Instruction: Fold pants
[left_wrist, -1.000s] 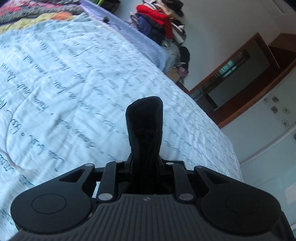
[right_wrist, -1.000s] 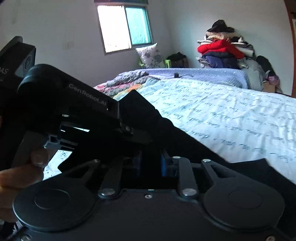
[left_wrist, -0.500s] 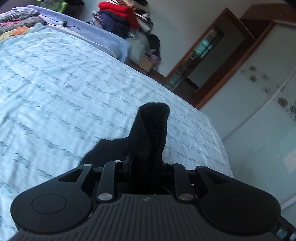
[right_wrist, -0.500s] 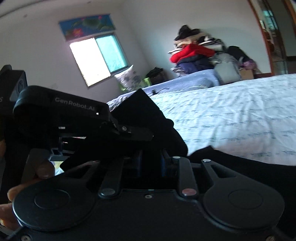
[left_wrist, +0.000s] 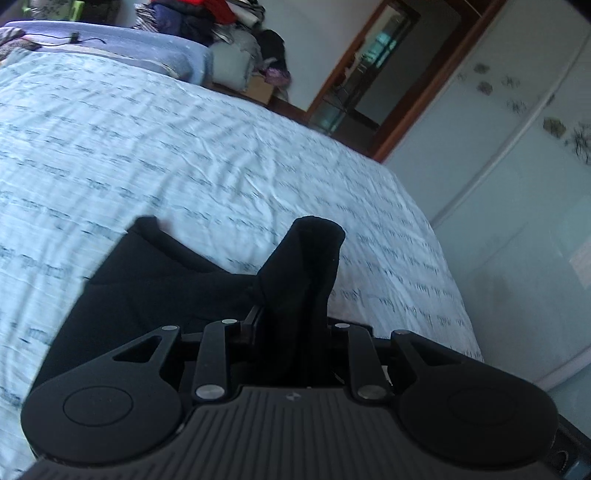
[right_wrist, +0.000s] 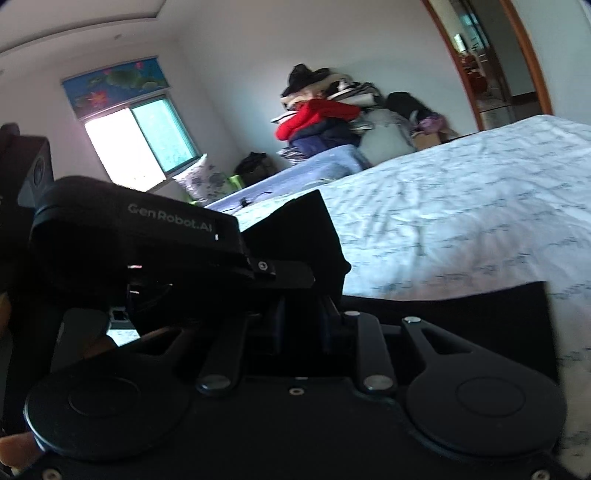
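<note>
Gripping a bunched fold of the black pants (left_wrist: 155, 295), the left gripper (left_wrist: 295, 310) has its fingers closed tight on the cloth, a thick tuft standing up past the tips. Left wrist view: rest of the pants trails down to the left onto the pale blue printed bedsheet (left_wrist: 184, 155), one corner lying flat further out. Fabric looks matte, plain black, no visible pockets or seams at this blur. Wardrobe doors (left_wrist: 517, 147) on the right, clothes pile (left_wrist: 221, 14) at the far end of the bed.

Right wrist view: right gripper (right_wrist: 299, 314) also pinched shut on black pants cloth, a flap rising above the fingers. The left gripper body sits just to its left, very close, so both holds look like they're on the same edge. More of the pants spreads low to the right over the bedsheet. Window (right_wrist: 144, 144) far left, clothes pile far centre.

Handling judgement: soft, light, limp cloth, will drape and sag between holds, not slippery in the pads. Best taken at waistband or hem corners, kept taut so the fold lands flat. Which end is held, cannot tell
</note>
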